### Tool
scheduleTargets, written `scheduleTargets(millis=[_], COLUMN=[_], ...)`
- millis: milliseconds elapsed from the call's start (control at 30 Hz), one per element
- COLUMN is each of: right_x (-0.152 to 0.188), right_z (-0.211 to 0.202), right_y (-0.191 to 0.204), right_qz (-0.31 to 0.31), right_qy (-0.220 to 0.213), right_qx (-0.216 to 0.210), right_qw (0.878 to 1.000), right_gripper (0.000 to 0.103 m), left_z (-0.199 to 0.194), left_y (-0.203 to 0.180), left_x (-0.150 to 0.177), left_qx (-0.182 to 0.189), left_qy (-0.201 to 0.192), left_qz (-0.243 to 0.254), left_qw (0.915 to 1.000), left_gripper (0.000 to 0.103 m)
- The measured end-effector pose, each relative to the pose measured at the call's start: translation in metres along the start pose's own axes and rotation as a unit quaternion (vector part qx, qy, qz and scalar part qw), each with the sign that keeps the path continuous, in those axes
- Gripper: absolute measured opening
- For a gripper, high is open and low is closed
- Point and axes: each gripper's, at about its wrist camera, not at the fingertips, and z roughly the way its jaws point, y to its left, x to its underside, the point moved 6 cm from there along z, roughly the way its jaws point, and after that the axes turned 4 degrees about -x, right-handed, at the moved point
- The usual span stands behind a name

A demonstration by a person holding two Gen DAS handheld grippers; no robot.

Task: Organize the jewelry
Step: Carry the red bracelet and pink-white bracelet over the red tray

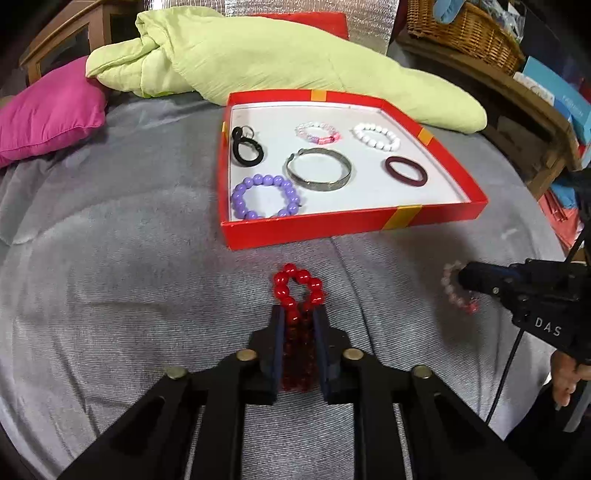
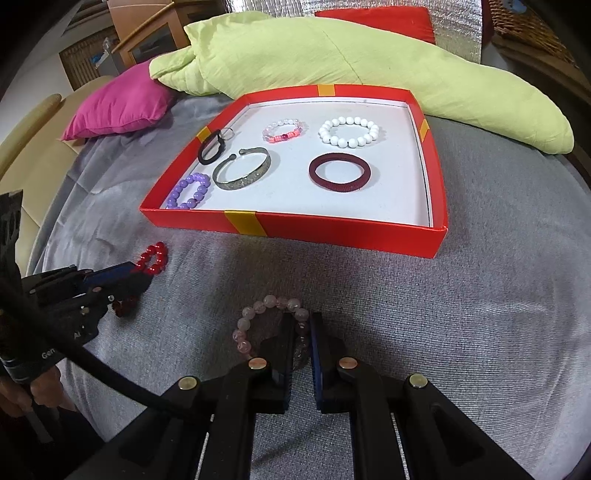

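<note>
My left gripper (image 1: 301,314) is shut on a red bead bracelet (image 1: 298,285), whose loop sticks out past the fingertips over the grey blanket. My right gripper (image 2: 304,319) is shut on one side of a pale pink bead bracelet (image 2: 258,308); the rest of that loop lies to its left. Each gripper also shows in the other's view: the right gripper (image 1: 463,277) at the right, the left gripper (image 2: 144,271) at the left. Beyond both stands a red box tray (image 1: 332,225) (image 2: 314,229) holding several pieces, among them a purple bead bracelet (image 1: 266,197) and a silver bangle (image 1: 319,173).
A light green quilt (image 1: 258,55) lies bunched behind the tray, and a pink pillow (image 1: 48,110) sits at the far left. A wicker basket (image 1: 465,29) and boxes stand on a shelf at the back right. Grey blanket (image 1: 129,258) covers the surface.
</note>
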Motion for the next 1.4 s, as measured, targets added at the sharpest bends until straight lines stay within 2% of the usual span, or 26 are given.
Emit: scheduleTargets(millis=[267,600,1000,1267,1400], right_x=[-0.005,-0.013,-0.021,-0.025,-0.031], right_z=[-0.011,-0.023,-0.037,-0.047,-0.055], right_y=[-0.002,0.002,0.002,0.001,-0.001], right_qz=[0.012,0.018,0.028,0.039,0.046], right_qy=[-0.020,-0.047,-0.083,-0.105,-0.120], right_qx=[-0.012,-0.029,-0.041,-0.045,-0.048], right_qw=[1.000,0.998,0.995,0.993,0.991], right_gripper=[0.009,0.009,0.009,0.009,0.009], left_z=[-0.014,-0.042,-0.061,-0.064,-0.067], left_y=[0.004,0.002,-0.019,-0.024,-0.019], left_x=[-0.008,-0.020,-0.036,-0.050,-0.060], left_qx=[-0.004,0.018,0.034,-0.001,-0.033], left_qy=[-0.028,-0.070,-0.103,-0.121,-0.135], left_qz=[-0.005,-0.007,0.002,0.005,-0.002], left_qw=[0.9996,0.9974,0.9941,0.9926,0.9903], left_gripper=[0.010,0.010,0.010,0.010,0.010])
